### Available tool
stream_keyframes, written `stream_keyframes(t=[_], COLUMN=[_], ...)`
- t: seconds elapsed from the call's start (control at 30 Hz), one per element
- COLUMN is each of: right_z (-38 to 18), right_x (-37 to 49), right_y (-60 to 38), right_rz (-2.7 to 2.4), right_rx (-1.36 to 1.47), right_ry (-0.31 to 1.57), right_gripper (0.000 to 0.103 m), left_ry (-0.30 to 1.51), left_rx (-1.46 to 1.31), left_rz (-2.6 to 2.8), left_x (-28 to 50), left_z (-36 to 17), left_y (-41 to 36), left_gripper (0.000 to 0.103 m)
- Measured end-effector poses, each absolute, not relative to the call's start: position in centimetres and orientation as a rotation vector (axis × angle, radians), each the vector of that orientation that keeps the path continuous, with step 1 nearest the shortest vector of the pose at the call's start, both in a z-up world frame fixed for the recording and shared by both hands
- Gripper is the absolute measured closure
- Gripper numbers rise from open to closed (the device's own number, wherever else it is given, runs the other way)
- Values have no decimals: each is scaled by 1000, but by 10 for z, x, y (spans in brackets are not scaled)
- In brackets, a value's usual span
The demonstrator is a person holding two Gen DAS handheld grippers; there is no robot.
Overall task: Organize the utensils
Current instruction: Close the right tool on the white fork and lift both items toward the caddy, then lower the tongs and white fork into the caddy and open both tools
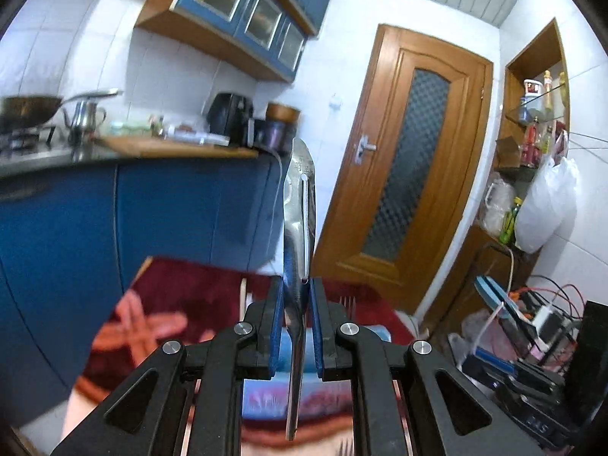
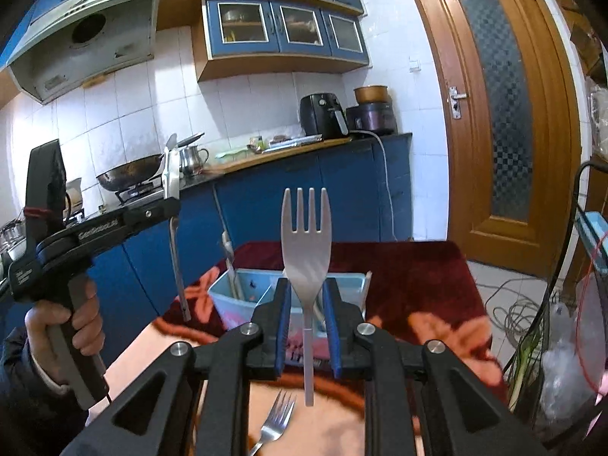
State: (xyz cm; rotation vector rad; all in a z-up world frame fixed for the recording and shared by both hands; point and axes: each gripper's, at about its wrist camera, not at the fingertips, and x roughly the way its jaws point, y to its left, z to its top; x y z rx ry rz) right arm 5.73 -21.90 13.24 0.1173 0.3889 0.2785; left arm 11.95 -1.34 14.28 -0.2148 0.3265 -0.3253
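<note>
My left gripper (image 1: 297,285) is shut on a metal spoon (image 1: 298,205), held upright and edge-on, high above the table. It also shows in the right wrist view (image 2: 171,190) at the left, with the spoon (image 2: 178,262) hanging through it. My right gripper (image 2: 307,288) is shut on a grey fork (image 2: 306,228), tines up, above the light blue divided utensil holder (image 2: 243,288). The holder stands on the red patterned tablecloth (image 2: 410,277) and has utensils in it. A second metal fork (image 2: 275,414) lies on the cloth below my right gripper.
Blue kitchen cabinets (image 2: 288,193) and a counter with a wok (image 2: 129,174), kettle and air fryer (image 2: 321,114) stand behind the table. A wooden door (image 2: 494,106) is at the right. Cables and bags (image 2: 532,323) lie on the floor at the right.
</note>
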Motion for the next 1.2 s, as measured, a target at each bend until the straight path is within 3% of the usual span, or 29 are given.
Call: stream_keyframes(t=[0.2,0.53,1.03,1.07,1.13,1.2], right_z=[135,132,109,108,106,106], right_x=[77,110,149,150,150,148], right_y=[-226,-229,-215,-213,-211,-210], right_rz=[287,300,282,283,284,293], right_rx=[121,92,59,59,62,70], right_ry=[362,368,455,463,466,461], right_gripper=[83,83,83,82,71,64], left_ry=[262,278,272,277,284,294], left_rx=[-239,-252,-229,-222,-212,-212], left_rz=[-296,-244,-272,-274,-290,-294], left_x=[148,178,169,168,166,165], left_z=[148,113,84,84,85,85], left_y=[-15,-21,-24,-25,-28,-29], left_gripper=[90,90,90,90,88,79])
